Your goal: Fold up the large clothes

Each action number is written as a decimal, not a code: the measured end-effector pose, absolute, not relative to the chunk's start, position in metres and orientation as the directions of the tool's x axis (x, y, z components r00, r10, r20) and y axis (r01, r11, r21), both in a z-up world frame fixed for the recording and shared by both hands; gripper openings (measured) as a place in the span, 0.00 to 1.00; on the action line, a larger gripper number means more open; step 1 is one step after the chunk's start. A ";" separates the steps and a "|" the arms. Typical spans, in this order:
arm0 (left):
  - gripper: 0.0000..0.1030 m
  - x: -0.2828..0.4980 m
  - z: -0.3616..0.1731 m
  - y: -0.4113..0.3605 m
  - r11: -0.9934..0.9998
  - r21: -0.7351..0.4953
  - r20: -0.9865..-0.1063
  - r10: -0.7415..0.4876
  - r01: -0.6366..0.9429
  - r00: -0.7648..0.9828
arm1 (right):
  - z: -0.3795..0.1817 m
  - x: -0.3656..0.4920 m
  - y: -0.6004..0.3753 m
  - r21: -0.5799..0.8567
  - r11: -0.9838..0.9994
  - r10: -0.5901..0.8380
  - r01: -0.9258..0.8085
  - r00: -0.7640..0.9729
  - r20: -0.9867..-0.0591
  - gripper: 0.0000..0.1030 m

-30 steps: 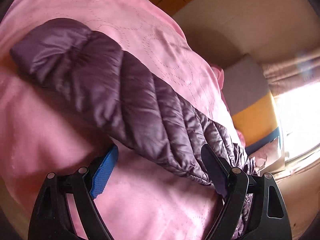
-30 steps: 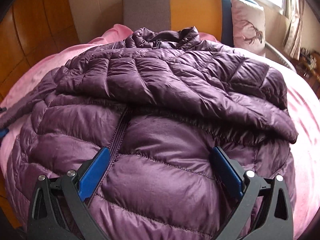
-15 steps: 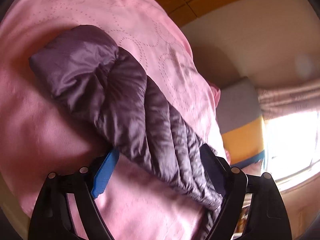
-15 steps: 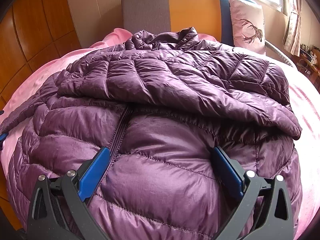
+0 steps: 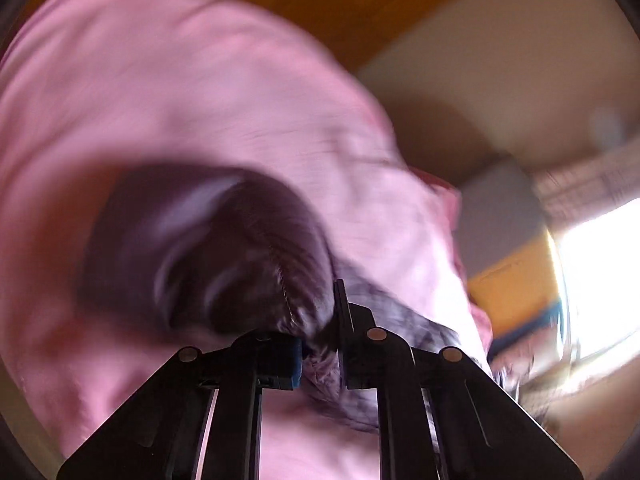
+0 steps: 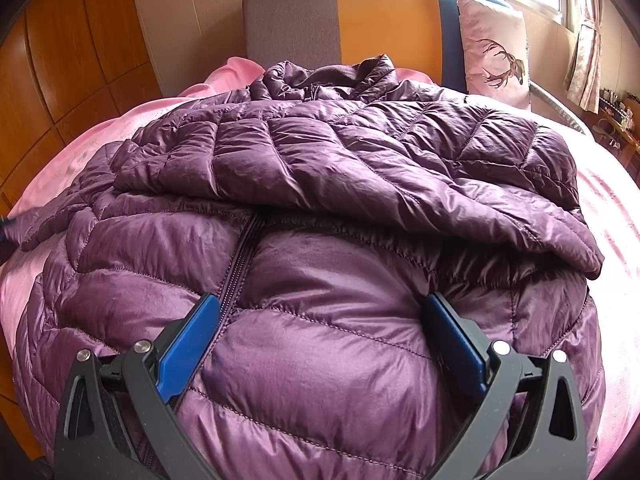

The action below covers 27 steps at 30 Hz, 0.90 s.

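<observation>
A purple quilted down jacket (image 6: 340, 168) lies front up on a pink bedspread (image 6: 608, 240), one sleeve folded across its chest. The other sleeve (image 5: 224, 248) shows blurred in the left wrist view, stretched over the pink bedspread (image 5: 200, 80). My left gripper (image 5: 318, 336) is closing its jaws, and the sleeve's fabric is pinched between the pads. My right gripper (image 6: 320, 320) stands open over the jacket's lower front, beside the zip (image 6: 240, 260), its blue pads resting on the fabric without pinching it.
A grey, orange and blue headboard (image 6: 340, 20) stands behind the jacket, with a deer-print pillow (image 6: 496, 48) at its right. Wooden wall panels (image 6: 60, 60) run along the left. A cluttered side table (image 6: 616, 108) sits under the window at the far right.
My left gripper went from wide open around the sleeve to nearly shut on it and rose, dragging the sleeve and blurring the view. The right gripper stayed still.
</observation>
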<state>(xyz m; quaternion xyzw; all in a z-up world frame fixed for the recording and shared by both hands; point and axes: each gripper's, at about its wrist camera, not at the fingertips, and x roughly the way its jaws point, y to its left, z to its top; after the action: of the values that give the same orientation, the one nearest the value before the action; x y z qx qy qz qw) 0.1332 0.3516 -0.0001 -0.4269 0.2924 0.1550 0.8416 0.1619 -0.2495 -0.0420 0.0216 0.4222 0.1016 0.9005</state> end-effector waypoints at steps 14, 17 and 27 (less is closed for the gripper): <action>0.12 0.200 0.039 0.063 0.881 -0.445 -0.559 -0.413 0.160 0.719 | -0.041 0.160 -0.253 0.146 0.975 0.218 -0.165 0.622 -0.752 0.98; 0.14 0.202 0.016 0.018 0.884 -0.407 -0.619 -0.452 0.230 0.642 | -0.042 0.160 -0.254 0.160 0.973 0.228 -0.164 0.622 -0.749 0.98; 0.69 0.168 0.004 0.011 0.886 -0.352 -0.635 -0.462 0.301 0.619 | -0.030 0.159 -0.264 0.230 0.961 0.274 -0.152 0.617 -0.737 0.92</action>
<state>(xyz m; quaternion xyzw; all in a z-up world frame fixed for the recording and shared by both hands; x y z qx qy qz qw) 0.1680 0.0111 0.0036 -0.1061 0.3805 -0.2135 0.8935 0.1587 -0.2641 -0.0301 0.0724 0.4210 0.1190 0.8963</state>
